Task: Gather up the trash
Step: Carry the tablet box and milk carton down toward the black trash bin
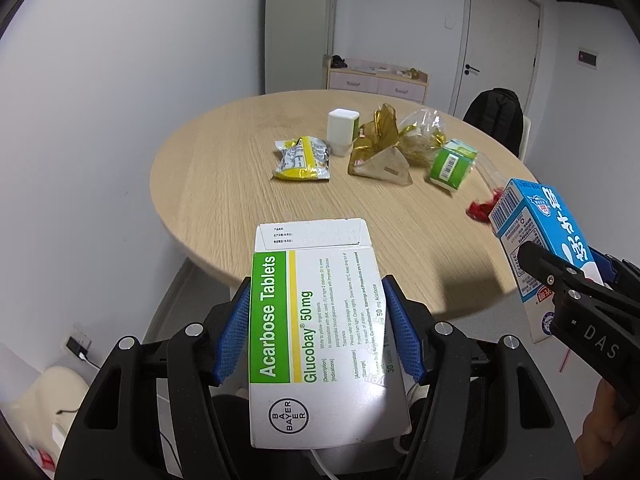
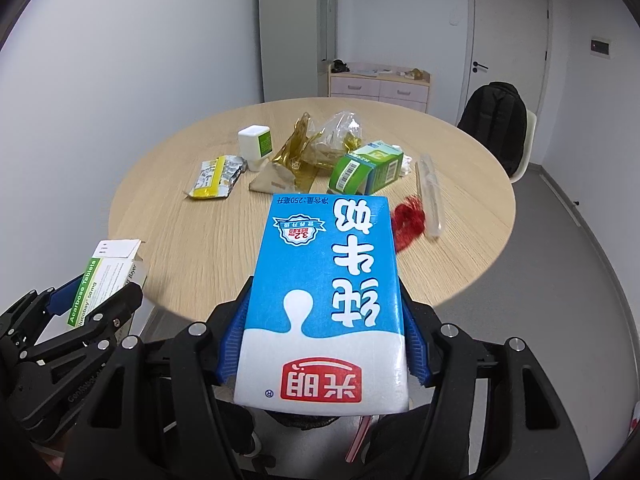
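A: Left gripper (image 1: 318, 322): what do the blue pads (image 1: 234, 332) bear on?

B: They clamp the long edges of the Acarbose tablet box (image 1: 320, 332), end flap open, held over the near edge of the round wooden table (image 1: 224, 184). The right gripper (image 2: 326, 340) likewise grips a blue-and-white milk carton (image 2: 326, 296), its print upside down to the camera.

A: Which step is this?

B: By judgement, the carry: both pieces are lifted off the table and held clear of it. No bin shows in either view.

A: What lies farther out?

B: Uncollected trash at the far middle: a yellow foil sachet (image 1: 302, 159), a white flip-top container (image 1: 341, 131), gold cellophane wrappers (image 1: 380, 140), a green carton (image 1: 450, 164), red scraps (image 2: 408, 218) and a clear plastic sleeve (image 2: 430, 196) to the right.

A: The next move?

B: Probably locating a receptacle, holding both grips firm until over it, then returning for the rest
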Tool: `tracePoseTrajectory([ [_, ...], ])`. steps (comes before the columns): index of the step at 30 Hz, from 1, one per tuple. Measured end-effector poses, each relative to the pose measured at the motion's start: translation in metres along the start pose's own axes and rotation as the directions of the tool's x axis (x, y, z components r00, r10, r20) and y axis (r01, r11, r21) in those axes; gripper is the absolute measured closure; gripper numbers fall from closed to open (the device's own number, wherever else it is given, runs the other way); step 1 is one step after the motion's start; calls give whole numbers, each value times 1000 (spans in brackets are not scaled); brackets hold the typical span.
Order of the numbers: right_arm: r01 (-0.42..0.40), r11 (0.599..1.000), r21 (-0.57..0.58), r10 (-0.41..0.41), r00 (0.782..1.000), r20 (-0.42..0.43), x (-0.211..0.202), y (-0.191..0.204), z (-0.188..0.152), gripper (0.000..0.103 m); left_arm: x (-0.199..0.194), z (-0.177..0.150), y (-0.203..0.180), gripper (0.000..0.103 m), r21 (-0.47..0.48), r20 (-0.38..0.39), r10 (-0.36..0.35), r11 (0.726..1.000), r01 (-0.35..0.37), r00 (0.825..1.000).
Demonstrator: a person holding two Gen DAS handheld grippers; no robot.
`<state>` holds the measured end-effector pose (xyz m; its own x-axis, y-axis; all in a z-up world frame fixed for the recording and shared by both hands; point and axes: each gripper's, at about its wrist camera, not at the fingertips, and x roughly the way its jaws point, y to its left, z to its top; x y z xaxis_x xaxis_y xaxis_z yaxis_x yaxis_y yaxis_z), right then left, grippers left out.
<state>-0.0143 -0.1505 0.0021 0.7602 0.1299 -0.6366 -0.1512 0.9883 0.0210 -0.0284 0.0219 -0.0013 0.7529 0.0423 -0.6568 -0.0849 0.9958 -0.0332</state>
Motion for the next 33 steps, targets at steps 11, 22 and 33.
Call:
tracePoseTrajectory([
  [11,-1,1000,9,1,1000,-2,-22,-7,-37,42,-26,-36,-9,41,-3,4,-17,1000,17,1000],
  [22,9,1000,4,-8,999,-34,-19,-7,-68,42,-22,-66,-11,41,-14,-29,-32,999,32,999],
  [33,24,1000,-7,-24,997,-71,-10,-2,-94,42,-12,-94,-8,41,-20,-63,-31,999,29,998],
])
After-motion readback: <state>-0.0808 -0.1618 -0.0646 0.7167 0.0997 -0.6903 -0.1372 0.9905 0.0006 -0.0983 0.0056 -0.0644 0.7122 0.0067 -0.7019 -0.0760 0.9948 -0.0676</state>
